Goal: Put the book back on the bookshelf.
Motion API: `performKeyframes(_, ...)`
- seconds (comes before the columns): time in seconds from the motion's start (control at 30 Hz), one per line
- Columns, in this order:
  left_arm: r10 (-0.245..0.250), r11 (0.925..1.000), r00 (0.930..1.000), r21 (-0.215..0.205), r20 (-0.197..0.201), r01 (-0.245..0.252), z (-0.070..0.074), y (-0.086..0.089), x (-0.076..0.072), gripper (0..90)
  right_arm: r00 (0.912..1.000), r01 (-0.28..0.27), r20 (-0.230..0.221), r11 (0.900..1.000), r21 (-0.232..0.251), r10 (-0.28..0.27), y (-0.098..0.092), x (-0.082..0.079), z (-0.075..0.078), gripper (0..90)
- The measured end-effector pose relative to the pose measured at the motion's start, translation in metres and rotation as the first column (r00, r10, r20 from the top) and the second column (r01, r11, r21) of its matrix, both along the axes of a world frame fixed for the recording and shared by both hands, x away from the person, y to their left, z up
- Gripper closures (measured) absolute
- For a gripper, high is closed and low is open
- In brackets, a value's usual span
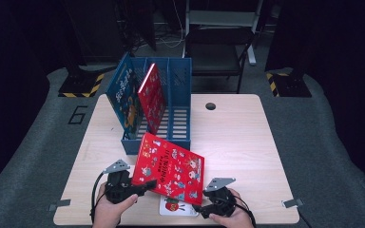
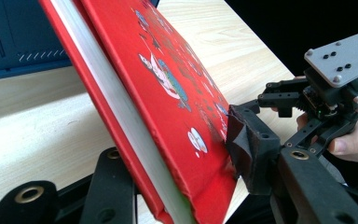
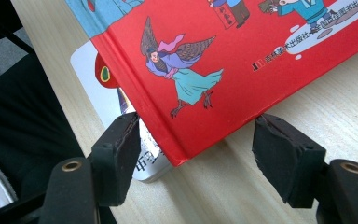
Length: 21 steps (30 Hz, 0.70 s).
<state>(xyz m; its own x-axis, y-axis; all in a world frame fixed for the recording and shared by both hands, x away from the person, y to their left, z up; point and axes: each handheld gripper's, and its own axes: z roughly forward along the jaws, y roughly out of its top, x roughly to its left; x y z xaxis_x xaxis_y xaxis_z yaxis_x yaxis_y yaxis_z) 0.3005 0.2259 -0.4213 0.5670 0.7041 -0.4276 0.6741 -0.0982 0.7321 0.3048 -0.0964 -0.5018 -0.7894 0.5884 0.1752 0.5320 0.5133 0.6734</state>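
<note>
Left tongs [image 1: 145, 186] clamp the red book's [image 1: 171, 168] left edge, tilting it off the counter's [image 1: 237, 137] front edge; right tongs [image 1: 200, 208] gape at its corner.

books: 4 — red book [image 1: 169, 170], white book [image 1: 177, 207], two in rack [image 1: 179, 80] | racks: 1 | tools: 2

red book [image 3: 242, 70] corner between open gripper [image 3: 193, 154] jaws, white book [image 3: 98, 88] beneath

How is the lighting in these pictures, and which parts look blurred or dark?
High view: the table is brightly lit while the room around it is nearly black; print on the red book is soft. Left gripper view: the book's near corner and the tool's pad blur slightly. Right gripper view: even light, cover drawing sharp, pads dark.
</note>
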Motion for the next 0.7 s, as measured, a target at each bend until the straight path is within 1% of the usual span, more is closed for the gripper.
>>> performKeyframes(0.07, -0.007, 1.0000, 1.0000, 0.005, -0.006, 0.007, 0.002, 0.000, 0.001, 58.3, 1.0000, -0.002, -0.004, 1.000, 0.007, 0.002, 0.000, 0.000, -0.001, 32.1)
performKeyframes(0.1, -0.002, 1.0000, 0.9999, -0.001, -0.012, 0.002, 0.003, -0.001, 0.000, 58.8, 0.9999, -0.008, -0.009, 1.000, 0.011, 0.008, 0.000, 0.000, -0.001, 32.2)
performKeyframes(0.13, 0.006, 1.0000, 1.0000, 0.001, -0.002, -0.006, 0.003, -0.001, 0.000, 59.1, 0.9999, -0.007, -0.010, 1.000, 0.011, 0.007, 0.000, 0.000, -0.001, 32.2)
performKeyframes(0.17, -0.001, 1.0000, 1.0000, 0.007, -0.006, 0.001, 0.004, -0.001, 0.000, 59.4, 0.9998, 0.002, -0.019, 1.000, 0.013, -0.001, 0.001, 0.000, -0.001, 32.2)
performKeyframes(0.2, -0.001, 1.0000, 1.0000, 0.007, -0.006, 0.001, 0.004, -0.001, 0.000, 59.8, 1.0000, 0.000, -0.007, 1.000, 0.003, 0.000, 0.001, 0.001, -0.002, 32.2)
performKeyframes(0.27, -0.002, 0.9999, 1.0000, 0.010, -0.002, 0.002, 0.006, -0.001, -0.002, 60.5, 0.9999, 0.006, -0.010, 1.000, 0.006, -0.006, 0.003, -0.001, -0.002, 32.4)
performKeyframes(0.3, -0.004, 0.9999, 1.0000, 0.012, -0.006, 0.004, 0.007, -0.001, -0.003, 60.7, 0.9998, -0.012, -0.016, 1.000, 0.004, 0.012, 0.003, -0.001, -0.002, 32.5)
performKeyframes(0.37, 0.001, 1.0000, 1.0000, 0.007, -0.003, -0.001, 0.007, -0.001, -0.004, 61.0, 0.9998, -0.008, -0.017, 1.000, 0.002, 0.008, 0.004, -0.003, -0.003, 32.9)
performKeyframes(0.4, -0.001, 1.0000, 1.0000, 0.008, -0.004, 0.001, 0.007, -0.001, -0.005, 61.1, 0.9997, -0.010, -0.022, 1.000, -0.002, 0.010, 0.005, -0.005, -0.002, 33.1)
performKeyframes(0.43, -0.001, 1.0000, 1.0000, 0.008, -0.005, 0.001, 0.008, 0.000, -0.005, 61.3, 0.9997, -0.017, -0.018, 1.000, -0.013, 0.017, 0.005, -0.005, -0.002, 33.2)
performKeyframes(0.47, -0.007, 0.9999, 0.9999, 0.010, -0.010, 0.007, 0.008, 0.001, -0.005, 61.4, 0.9998, -0.012, -0.019, 1.000, -0.011, 0.011, 0.006, -0.006, -0.002, 33.3)
performKeyframes(0.53, -0.003, 0.9999, 0.9999, 0.010, -0.012, 0.003, 0.009, 0.001, -0.006, 61.7, 0.9997, -0.015, -0.020, 1.000, -0.004, 0.015, 0.007, -0.006, -0.003, 33.3)
performKeyframes(0.57, -0.001, 1.0000, 1.0000, 0.008, -0.008, 0.001, 0.009, 0.001, -0.007, 61.9, 0.9993, -0.028, -0.025, 1.000, -0.001, 0.028, 0.007, -0.006, -0.002, 33.3)
performKeyframes(0.6, 0.002, 1.0000, 1.0000, 0.005, -0.007, -0.002, 0.010, 0.001, -0.007, 62.0, 0.9994, -0.028, -0.018, 1.000, -0.008, 0.028, 0.007, -0.006, -0.002, 33.3)
performKeyframes(0.63, 0.000, 1.0000, 1.0000, 0.005, -0.008, 0.000, 0.011, 0.002, -0.008, 62.1, 0.9995, -0.026, -0.018, 1.000, 0.003, 0.026, 0.007, -0.007, -0.002, 33.3)
performKeyframes(0.67, 0.003, 1.0000, 1.0000, 0.007, -0.005, -0.003, 0.012, 0.002, -0.008, 62.2, 0.9995, -0.030, -0.009, 1.000, -0.008, 0.030, 0.007, -0.006, -0.002, 33.4)
performKeyframes(0.7, 0.000, 1.0000, 0.9999, 0.007, -0.012, 0.000, 0.013, 0.003, -0.009, 62.3, 0.9993, -0.031, -0.020, 1.000, 0.001, 0.031, 0.008, -0.007, -0.002, 33.4)
